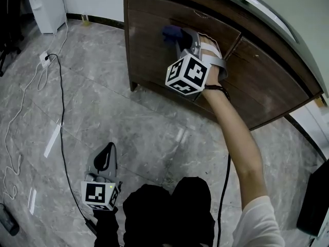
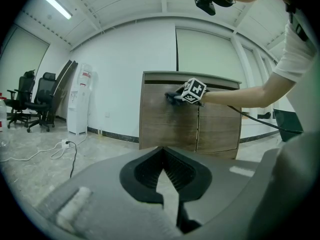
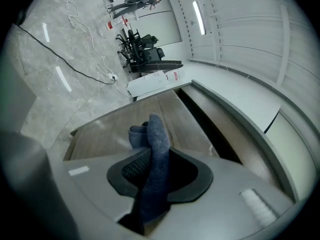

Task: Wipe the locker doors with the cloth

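Holding the cloth [image 3: 154, 144] against the top of the left locker door [image 1: 149, 50], your right gripper [image 1: 181, 39] clamps one fold.
It's soft, light and floppy, so grip deep; your left gripper [image 1: 106, 159] hangs closed, empty.

The floor [image 1: 128, 122] is pale grey marble-patterned tile, glossy with reflections. In the left gripper view, plain white walls [image 2: 120, 69] close the back. Black office chairs [image 2: 30, 101] stand at nine o'clock with a tall white dispenser [image 2: 80, 101] just beside them. A ceiling strip light [image 2: 55, 4] glows at eleven o'clock, and a white power strip [image 2: 65, 143] lies at eight o'clock.
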Available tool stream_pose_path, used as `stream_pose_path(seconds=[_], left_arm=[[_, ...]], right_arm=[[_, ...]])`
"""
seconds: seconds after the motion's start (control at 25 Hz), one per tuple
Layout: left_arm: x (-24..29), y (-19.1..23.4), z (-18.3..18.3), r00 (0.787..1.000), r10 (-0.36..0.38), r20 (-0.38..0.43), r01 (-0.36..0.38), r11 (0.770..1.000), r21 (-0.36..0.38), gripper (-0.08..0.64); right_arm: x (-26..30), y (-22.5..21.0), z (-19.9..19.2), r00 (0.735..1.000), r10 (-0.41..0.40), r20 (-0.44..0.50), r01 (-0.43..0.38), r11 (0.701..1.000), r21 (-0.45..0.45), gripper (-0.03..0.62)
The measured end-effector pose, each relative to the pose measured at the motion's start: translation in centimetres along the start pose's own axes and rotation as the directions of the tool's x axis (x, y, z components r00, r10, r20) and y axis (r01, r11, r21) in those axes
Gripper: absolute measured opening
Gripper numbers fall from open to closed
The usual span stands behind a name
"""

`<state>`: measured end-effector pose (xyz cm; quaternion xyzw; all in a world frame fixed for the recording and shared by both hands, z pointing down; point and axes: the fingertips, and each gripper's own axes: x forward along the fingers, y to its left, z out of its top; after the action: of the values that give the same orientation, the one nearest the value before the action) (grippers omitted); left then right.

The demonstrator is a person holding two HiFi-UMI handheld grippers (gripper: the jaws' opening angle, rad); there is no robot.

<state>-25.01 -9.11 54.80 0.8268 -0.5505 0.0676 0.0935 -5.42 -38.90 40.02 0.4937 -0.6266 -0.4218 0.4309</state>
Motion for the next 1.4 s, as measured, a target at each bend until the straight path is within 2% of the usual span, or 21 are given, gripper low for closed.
stream_pose_path(seconds=[0.32, 0.6, 1.0, 1.4], left_arm=[[-0.7, 0.7, 0.4, 1.0, 0.011, 0.001, -0.011, 1.0, -0.002, 0.003], [-0.9, 1.1, 0.1, 1.0, 0.016, 0.002, -0.016, 1.0, -0.002, 0.003], [-1.1, 1.9, -0.2, 1.0, 0.028, -0.011, -0.028, 1.0, 0.0, 0.003], [-1.4, 2.8, -0.2, 0.999, 0.044, -0.022, -0.044, 0.999, 0.009, 0.003]], right_arm=[[-0.6, -5.9, 2.4, 0.995, -0.097, 0.028, 0.097, 0.995, 0.033, 0.096], [-0.6, -7.1, 3.1, 0.991, -0.132, 0.032, 0.131, 0.991, 0.03, 0.095], [1.4, 1.5, 1.6, 1.0, -0.005, -0.004, 0.005, 1.0, 0.03, 0.097], [3.3, 10.3, 0.3, 0.993, 0.113, -0.036, -0.11, 0.992, 0.065, 0.095]])
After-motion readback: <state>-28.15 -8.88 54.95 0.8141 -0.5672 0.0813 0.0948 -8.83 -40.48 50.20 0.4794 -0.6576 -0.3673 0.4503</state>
